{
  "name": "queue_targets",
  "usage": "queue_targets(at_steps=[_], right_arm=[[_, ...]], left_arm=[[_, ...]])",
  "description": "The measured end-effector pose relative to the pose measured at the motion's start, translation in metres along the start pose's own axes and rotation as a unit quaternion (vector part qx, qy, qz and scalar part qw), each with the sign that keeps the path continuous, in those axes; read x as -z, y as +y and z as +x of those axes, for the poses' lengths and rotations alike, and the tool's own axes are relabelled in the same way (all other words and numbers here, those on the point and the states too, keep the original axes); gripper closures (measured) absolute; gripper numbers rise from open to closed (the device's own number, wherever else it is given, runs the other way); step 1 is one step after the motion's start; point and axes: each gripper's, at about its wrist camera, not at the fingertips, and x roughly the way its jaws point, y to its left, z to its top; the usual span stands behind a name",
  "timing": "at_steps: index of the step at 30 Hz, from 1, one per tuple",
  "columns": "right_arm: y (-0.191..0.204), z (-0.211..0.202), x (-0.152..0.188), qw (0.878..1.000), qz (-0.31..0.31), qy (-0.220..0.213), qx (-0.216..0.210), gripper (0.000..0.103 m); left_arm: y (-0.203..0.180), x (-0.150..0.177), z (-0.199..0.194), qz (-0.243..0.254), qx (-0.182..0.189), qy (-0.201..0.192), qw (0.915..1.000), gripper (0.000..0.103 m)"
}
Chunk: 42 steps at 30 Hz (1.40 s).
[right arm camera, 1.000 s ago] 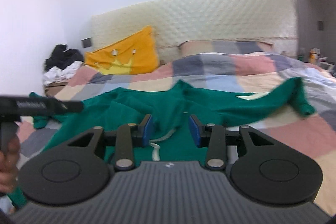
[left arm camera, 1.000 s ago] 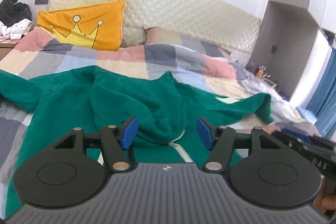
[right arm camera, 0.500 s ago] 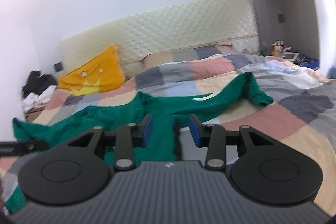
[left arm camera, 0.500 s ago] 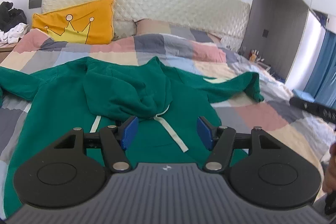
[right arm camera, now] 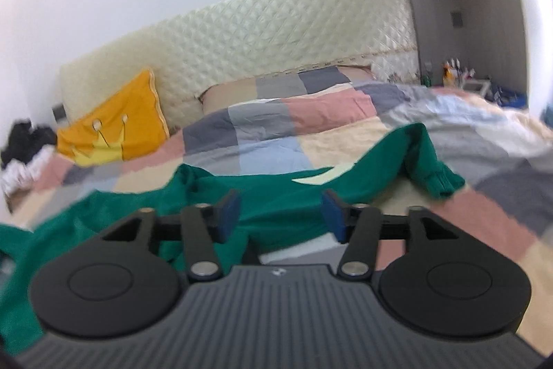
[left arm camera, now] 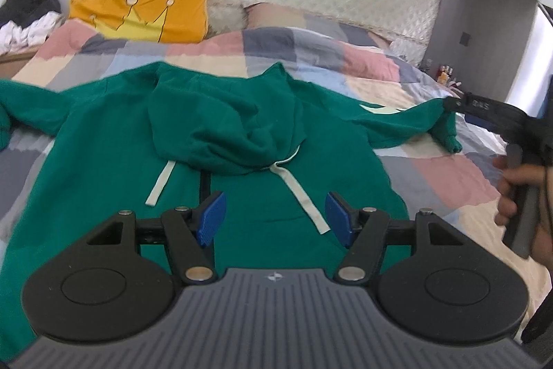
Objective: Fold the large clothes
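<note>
Change: hood now folded flat onto chest; right claw swung toward right sleeve, blue pads wider than before.
Hoodie (left arm camera: 242, 134): green, spread front-up on checked bed (left arm camera: 311, 57), sleeves out left and right.
Left claw (left arm camera: 273, 218): apart, over chest, gripping nothing.
Right claw (right arm camera: 278, 215): opening, no cloth pinched, near right sleeve (right arm camera: 414, 158).
Pillow (left arm camera: 148, 9): orange, far left against headboard.
</note>
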Motion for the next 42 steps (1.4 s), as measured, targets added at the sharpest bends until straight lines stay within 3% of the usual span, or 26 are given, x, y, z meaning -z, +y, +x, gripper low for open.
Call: queue_targets(at_steps=[3, 9, 13, 18, 23, 26, 30, 32, 34, 35, 37, 42], right_arm=[[-0.008, 0.034, -0.001, 0.999, 0.028, 0.032, -0.015, 0.034], [-0.058, 0.096, 0.002, 0.99, 0.128, 0.062, 0.009, 0.033], [-0.104, 0.133, 0.003, 0.973, 0.221, 0.064, 0.016, 0.022], [-0.143, 0.18, 0.007, 0.951, 0.3, 0.072, 0.024, 0.021], [-0.18, 0.226, 0.009, 0.919, 0.387, 0.07, 0.029, 0.02], [-0.19, 0.243, 0.0, 0.918, 0.391, 0.054, 0.04, 0.02], [-0.206, 0.254, -0.004, 0.905, 0.416, 0.045, 0.072, 0.02], [-0.212, 0.255, -0.003, 0.904, 0.415, 0.044, 0.097, 0.024], [-0.218, 0.259, -0.008, 0.911, 0.384, 0.068, 0.133, 0.06], [-0.219, 0.263, -0.012, 0.921, 0.348, 0.091, 0.151, 0.066], [-0.222, 0.265, -0.019, 0.927, 0.319, 0.11, 0.164, 0.084], [-0.21, 0.246, -0.055, 0.943, 0.271, 0.075, 0.176, 0.088]], left_arm=[[0.005, -0.001, 0.013, -0.016, -0.011, 0.009, 0.9998, 0.034], [0.019, 0.002, 0.043, -0.05, -0.018, 0.034, 0.998, 0.034], [0.026, 0.001, 0.062, -0.067, -0.022, 0.049, 0.9963, 0.034], [0.028, -0.001, 0.087, -0.071, -0.039, 0.064, 0.9946, 0.034], [0.03, -0.004, 0.108, -0.082, -0.037, 0.078, 0.9929, 0.034], [0.033, -0.006, 0.124, -0.087, -0.049, 0.084, 0.9914, 0.034], [0.038, -0.008, 0.141, -0.097, -0.048, 0.094, 0.9897, 0.034], [0.041, -0.01, 0.147, -0.1, -0.05, 0.098, 0.9889, 0.034], [0.044, -0.012, 0.148, -0.104, -0.052, 0.096, 0.9886, 0.034], [0.046, -0.012, 0.147, -0.108, -0.053, 0.093, 0.9884, 0.034], [0.048, -0.013, 0.147, -0.11, -0.047, 0.093, 0.9884, 0.034], [0.051, -0.014, 0.139, -0.113, -0.046, 0.081, 0.9893, 0.034]])
